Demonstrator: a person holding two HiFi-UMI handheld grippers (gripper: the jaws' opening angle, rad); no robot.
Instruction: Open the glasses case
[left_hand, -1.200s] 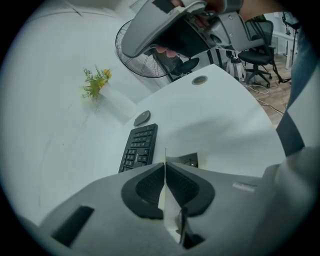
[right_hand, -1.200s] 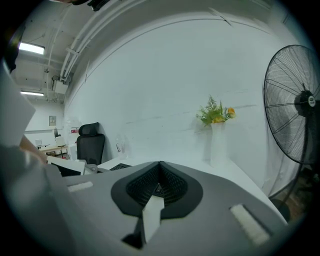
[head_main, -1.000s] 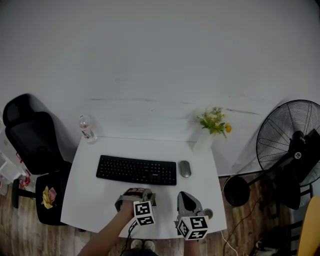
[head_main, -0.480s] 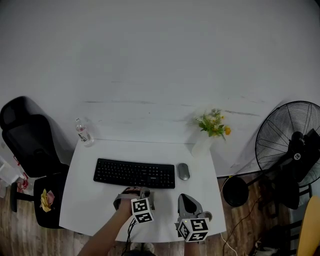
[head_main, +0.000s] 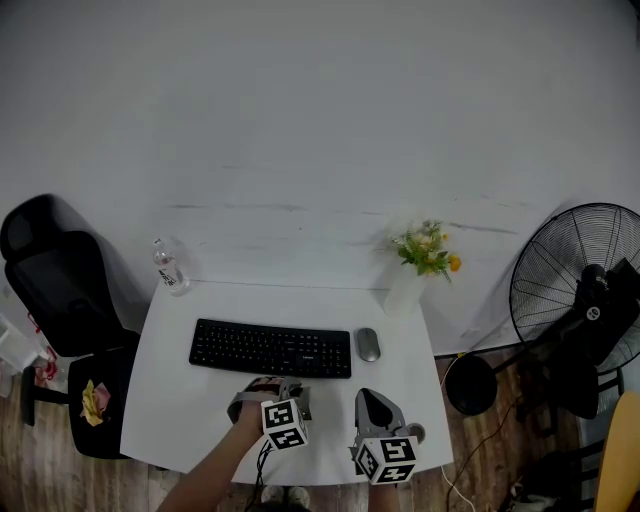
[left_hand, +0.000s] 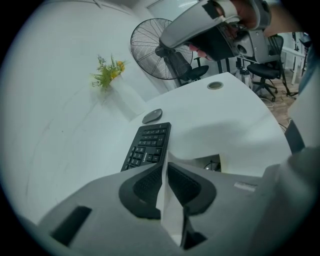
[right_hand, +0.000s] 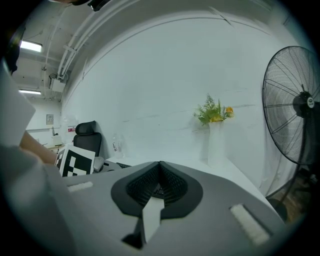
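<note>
- Little has shifted since a second ago: both grippers sit at the white desk's (head_main: 175, 400) near edge. The left gripper (left_hand: 165, 170) has just been parting its jaws to a narrow slit, with only desk showing through.
- Right gripper (right_hand: 160, 172): jaws pressed together, empty, near the desk's lower-right corner.
- Glasses case: not made out in any view; in the head view the left gripper covers the desk beneath it.
- Bare desk lies lower left, between the black rectangular keyboard (head_main: 270, 348) and the front edge.
</note>
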